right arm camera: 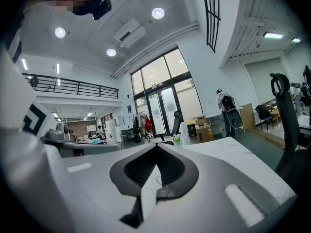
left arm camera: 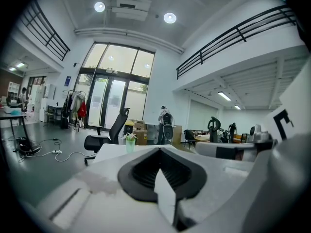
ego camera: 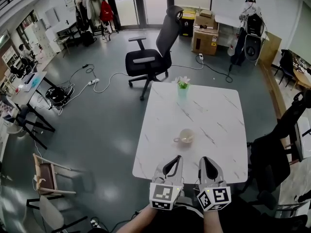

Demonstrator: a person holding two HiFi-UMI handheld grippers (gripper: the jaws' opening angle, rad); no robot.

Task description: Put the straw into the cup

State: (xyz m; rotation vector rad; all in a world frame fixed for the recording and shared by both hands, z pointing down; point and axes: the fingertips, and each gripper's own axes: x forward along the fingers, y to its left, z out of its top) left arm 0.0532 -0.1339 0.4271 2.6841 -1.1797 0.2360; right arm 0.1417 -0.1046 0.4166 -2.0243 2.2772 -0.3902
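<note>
Your left gripper (ego camera: 176, 160) and right gripper (ego camera: 204, 161) hover at the table's (ego camera: 218, 110) near edge, jaws closed on nothing. The cup (ego camera: 184, 137) stands just ahead. No straw is grabbed yet. It's probably in the far green holder (ego camera: 183, 90), so reach there and open.

The table (ego camera: 221, 147) is white with grey marble veins, the cup (ego camera: 185, 136) cream, the holder (ego camera: 182, 92) at its far edge pale green, the left gripper (ego camera: 176, 161) and right gripper (ego camera: 205, 162) grey with black-and-white square markers.
</note>
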